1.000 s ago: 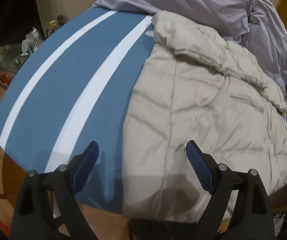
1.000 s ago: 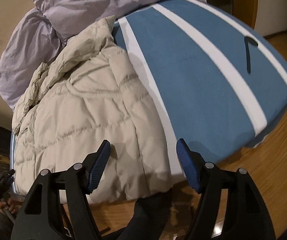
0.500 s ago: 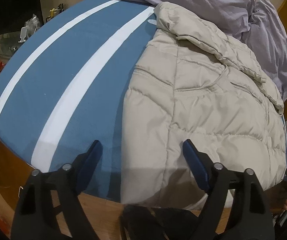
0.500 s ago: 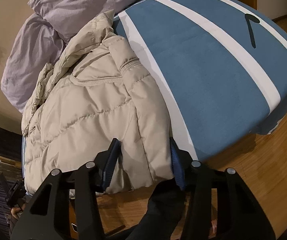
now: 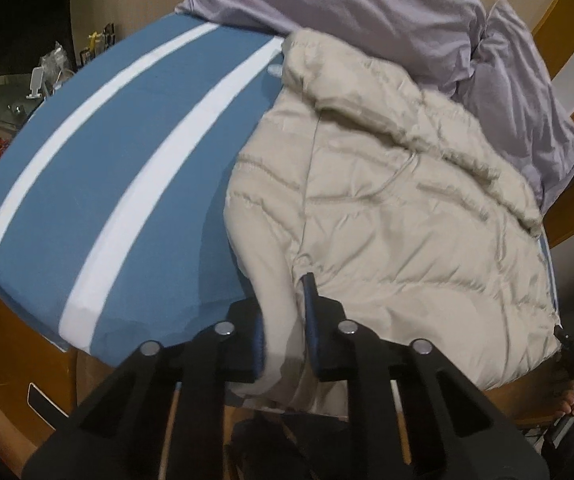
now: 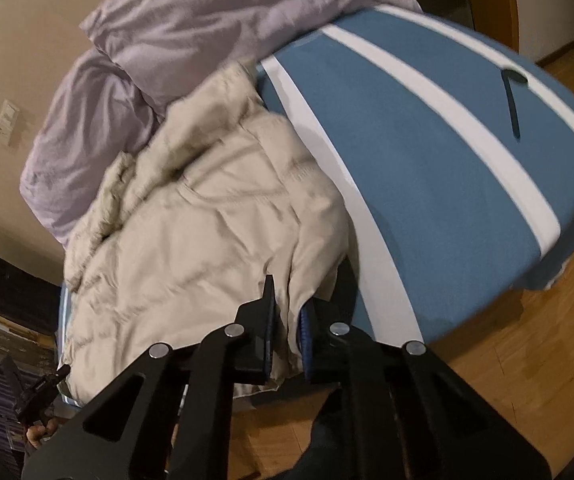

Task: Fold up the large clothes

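Observation:
A beige puffer jacket (image 5: 399, 216) lies on a bed with a blue and white striped cover (image 5: 99, 184). My left gripper (image 5: 285, 324) is shut on the jacket's near hem at its left corner, and the fabric bunches up between the pads. In the right wrist view the jacket (image 6: 191, 240) lies left of centre. My right gripper (image 6: 289, 320) is shut on the hem at its right corner, near the bed's (image 6: 439, 184) foot edge. The hem edge is lifted off the cover.
A lilac duvet (image 5: 367, 4) is heaped at the head of the bed behind the jacket, also in the right wrist view (image 6: 191, 32). A thin dark object (image 6: 511, 100) lies on the far right stripe. A glass side table (image 5: 3, 92) with clutter stands at the left. Wooden floor (image 6: 527, 360) surrounds the bed.
Both grippers went from open to shut on the jacket's near hem. The right closed first, then the left. The hem has been gathered and raised slightly.

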Demonstrator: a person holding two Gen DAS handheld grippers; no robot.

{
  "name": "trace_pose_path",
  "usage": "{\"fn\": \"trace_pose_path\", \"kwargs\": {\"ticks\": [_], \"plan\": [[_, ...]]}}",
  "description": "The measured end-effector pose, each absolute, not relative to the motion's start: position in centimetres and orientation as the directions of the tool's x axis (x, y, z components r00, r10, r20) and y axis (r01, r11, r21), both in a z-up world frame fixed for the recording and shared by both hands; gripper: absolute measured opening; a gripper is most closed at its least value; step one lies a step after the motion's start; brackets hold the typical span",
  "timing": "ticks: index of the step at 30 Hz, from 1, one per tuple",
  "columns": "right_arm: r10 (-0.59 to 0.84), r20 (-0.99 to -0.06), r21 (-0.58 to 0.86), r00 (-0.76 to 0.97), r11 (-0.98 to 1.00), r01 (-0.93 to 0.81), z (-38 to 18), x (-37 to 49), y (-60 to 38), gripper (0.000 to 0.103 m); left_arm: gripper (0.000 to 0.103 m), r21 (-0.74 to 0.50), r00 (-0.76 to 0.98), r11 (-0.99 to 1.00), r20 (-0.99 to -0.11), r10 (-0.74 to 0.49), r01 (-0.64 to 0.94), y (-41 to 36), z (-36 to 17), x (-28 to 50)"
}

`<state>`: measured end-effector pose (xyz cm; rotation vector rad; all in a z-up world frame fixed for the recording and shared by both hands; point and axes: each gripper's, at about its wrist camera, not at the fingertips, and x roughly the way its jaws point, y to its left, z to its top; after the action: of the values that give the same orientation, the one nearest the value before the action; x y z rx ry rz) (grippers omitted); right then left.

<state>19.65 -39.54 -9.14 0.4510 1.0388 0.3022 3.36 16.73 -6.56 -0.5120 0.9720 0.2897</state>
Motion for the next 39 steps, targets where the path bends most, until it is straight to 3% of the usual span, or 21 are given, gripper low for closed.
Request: {"fn": "trace_pose_path", "kwargs": {"ticks": [11, 22, 39], "plan": [[0.462, -0.665, 0.487, 0.587, 0.864, -0.129, -2.9, 23.8, -36.7, 0.010, 0.009, -0.301, 0.663, 0.841, -0.743, 0.088, -0.450, 18.7, 0.7, 6.2], [0.468, -0.622, 0.461, 0.628, 0.867, -0.190, 0.4, 30.5, -33.4, 0.010, 0.002, -0.235, 0.693, 0.875, -0.706, 0.146, -0.424, 19.1, 4.3, 13.9], [0.427, -0.652, 0.417, 0.626, 0.892, -0.174, 0.2, 44.0, -28.6, 0.010, 0.001, -0.222, 0.675, 0.826, -0.700, 0.234, -0.517, 24.6, 5.8, 26.9]]}}
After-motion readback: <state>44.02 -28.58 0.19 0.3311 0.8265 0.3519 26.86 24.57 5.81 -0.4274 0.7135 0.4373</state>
